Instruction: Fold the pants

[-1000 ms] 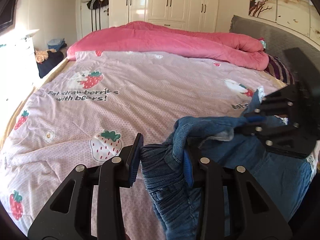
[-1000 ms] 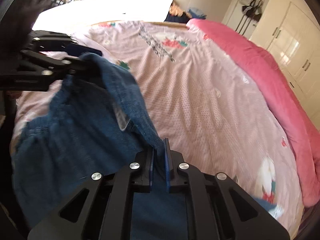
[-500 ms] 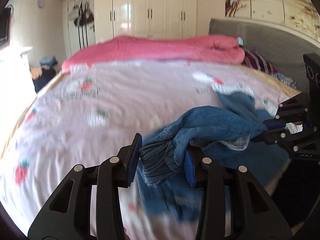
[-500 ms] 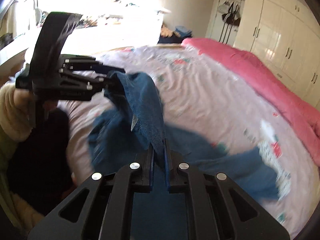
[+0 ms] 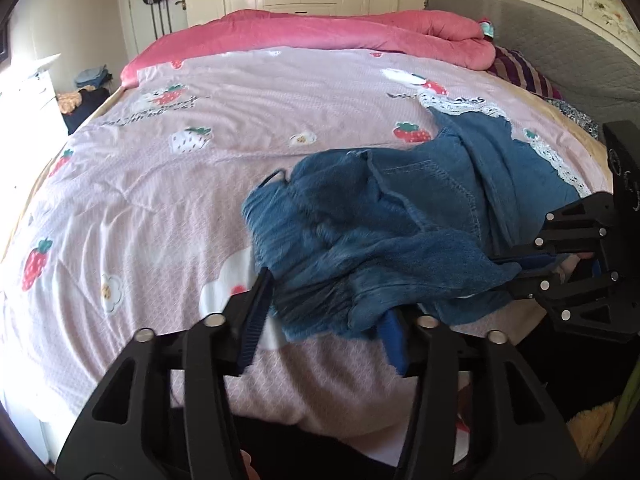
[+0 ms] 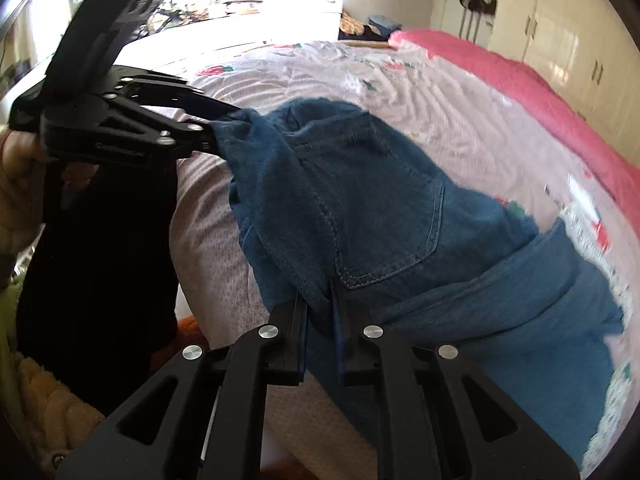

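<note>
Dark blue denim pants (image 5: 420, 216), stitched in lighter blue thread and edged with white lace at 2 o'clock, lie on a pale pink quilt (image 5: 200, 184) printed with red strawberries, white flowers and dark lettering. A solid hot-pink blanket (image 5: 320, 32) spans 12 o'clock beside a purple striped pillow (image 5: 520, 72). Both grippers are black with blue pads.

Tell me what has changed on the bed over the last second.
The denim pants, earlier lifted, now lie lower on the quilt. The left gripper is opening, fabric loose between its fingers; the right gripper is opening too, fabric still between. The pink blanket stayed put.
</note>
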Demonstrator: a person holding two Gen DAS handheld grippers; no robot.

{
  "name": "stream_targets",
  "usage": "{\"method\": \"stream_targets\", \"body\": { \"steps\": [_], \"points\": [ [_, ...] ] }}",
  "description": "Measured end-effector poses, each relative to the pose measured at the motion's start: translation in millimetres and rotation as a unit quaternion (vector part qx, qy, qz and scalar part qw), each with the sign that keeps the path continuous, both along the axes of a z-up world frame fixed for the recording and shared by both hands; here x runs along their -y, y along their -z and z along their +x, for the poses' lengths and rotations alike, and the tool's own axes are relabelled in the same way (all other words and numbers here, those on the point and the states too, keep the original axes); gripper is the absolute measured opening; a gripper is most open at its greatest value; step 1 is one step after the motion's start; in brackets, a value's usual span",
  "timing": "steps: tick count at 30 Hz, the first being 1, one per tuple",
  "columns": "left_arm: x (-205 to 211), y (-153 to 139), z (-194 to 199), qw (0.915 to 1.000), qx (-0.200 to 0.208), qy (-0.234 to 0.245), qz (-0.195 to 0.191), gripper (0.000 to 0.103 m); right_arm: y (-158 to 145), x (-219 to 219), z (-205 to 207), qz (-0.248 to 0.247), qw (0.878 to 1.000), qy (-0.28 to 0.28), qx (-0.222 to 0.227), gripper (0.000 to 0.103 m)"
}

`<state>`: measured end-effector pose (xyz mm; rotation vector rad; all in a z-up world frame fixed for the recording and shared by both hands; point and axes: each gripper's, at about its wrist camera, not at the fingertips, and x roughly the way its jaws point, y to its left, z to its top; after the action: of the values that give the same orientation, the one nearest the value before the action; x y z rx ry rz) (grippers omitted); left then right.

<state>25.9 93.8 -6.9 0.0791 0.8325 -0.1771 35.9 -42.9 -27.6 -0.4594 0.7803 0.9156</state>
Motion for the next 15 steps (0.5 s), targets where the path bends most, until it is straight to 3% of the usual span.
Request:
{"method": "stream_targets", "body": {
  "steps": [1, 10, 15],
  "points": [
    [-2, 0, -1, 1.0, -0.001, -0.005, 0.001, 0.054, 2, 1, 0, 0.007, 1.0, 0.004, -0.005, 0.013],
    [-13, -15, -17, 0.9995, -0.001, -0.02, 0.026, 0.074, 3, 9, 3, 0.047, 0.998, 0.019, -0.042, 0.016],
    [-12, -21, -27, 0.9983, -0.006, -0.023, 0.054, 0.076, 5, 7, 5, 0.041, 0.998, 0.023, -0.041, 0.016]
  ]
}}
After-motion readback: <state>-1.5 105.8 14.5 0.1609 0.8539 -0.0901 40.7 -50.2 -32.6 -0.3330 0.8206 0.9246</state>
